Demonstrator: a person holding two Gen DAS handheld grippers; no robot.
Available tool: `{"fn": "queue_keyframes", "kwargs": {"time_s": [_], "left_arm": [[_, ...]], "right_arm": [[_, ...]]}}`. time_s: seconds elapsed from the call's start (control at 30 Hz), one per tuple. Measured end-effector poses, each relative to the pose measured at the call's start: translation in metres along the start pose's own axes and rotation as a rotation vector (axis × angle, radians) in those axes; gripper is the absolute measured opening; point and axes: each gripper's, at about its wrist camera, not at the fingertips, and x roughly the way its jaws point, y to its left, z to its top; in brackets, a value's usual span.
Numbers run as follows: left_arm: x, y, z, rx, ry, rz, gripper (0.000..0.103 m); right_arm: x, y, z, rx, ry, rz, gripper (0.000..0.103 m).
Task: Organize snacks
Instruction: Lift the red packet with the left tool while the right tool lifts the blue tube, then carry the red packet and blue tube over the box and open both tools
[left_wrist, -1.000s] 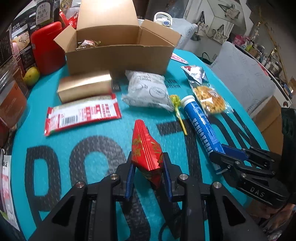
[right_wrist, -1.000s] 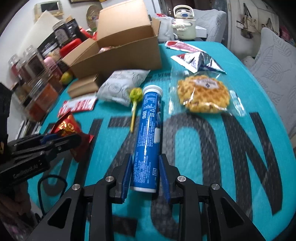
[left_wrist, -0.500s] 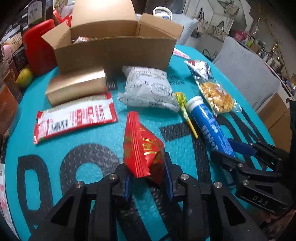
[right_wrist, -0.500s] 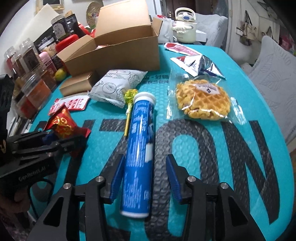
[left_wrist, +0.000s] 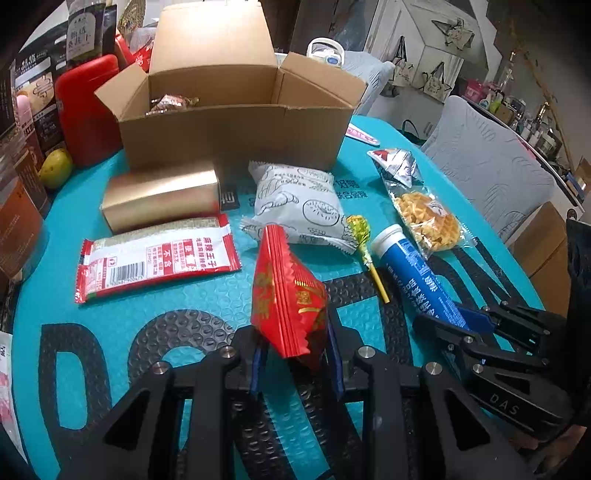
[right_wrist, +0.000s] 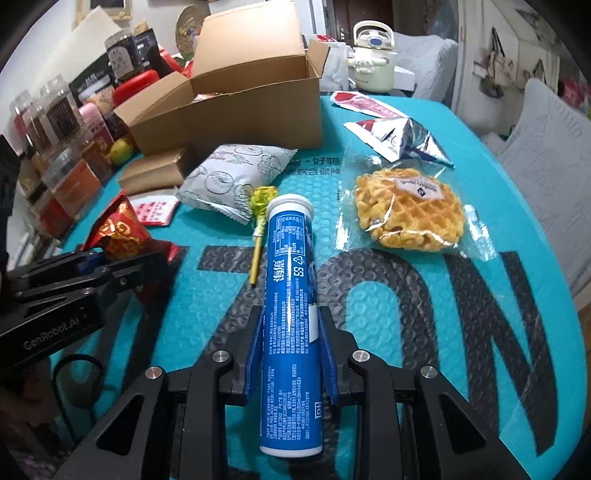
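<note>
While its jaws are closing, right gripper (right_wrist: 290, 354) straddles blue tube (right_wrist: 290, 317).

"GenRobot.AI" reads in pale letters along the side of the left gripper (right_wrist: 110, 273), and "DAS" shows on the body of the right gripper (left_wrist: 476, 325). The teal mat (right_wrist: 388, 177) carries huge black letters, an "N" clearest. Chinese print covers the blue tube (right_wrist: 291, 314), the red-and-white packet (left_wrist: 155, 258) with its barcode, and the red pouch (left_wrist: 291, 295), too small to read surely.
</note>
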Motion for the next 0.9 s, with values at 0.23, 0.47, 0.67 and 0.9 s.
{"fn": "queue_keyframes", "kwargs": {"time_s": [0.23, 0.47, 0.67, 0.9], "left_arm": [[-0.015, -0.003, 0.005, 0.007, -0.021, -0.013, 0.027], [-0.035, -0.011, 0.016, 0.026, -0.066, -0.020, 0.027], [-0.049, -0.019, 0.038, 0.031, -0.132, -0.006, 0.027], [-0.061, -0.016, 0.066, 0.025, -0.196, 0.019, 0.027]], "right_arm": [[-0.021, 0.003, 0.004, 0.005, -0.045, 0.044, 0.028], [-0.040, 0.011, 0.018, -0.043, -0.107, 0.078, 0.028], [-0.050, 0.018, 0.039, -0.086, -0.145, 0.138, 0.028], [-0.062, 0.028, 0.072, -0.158, -0.204, 0.137, 0.028]]}}
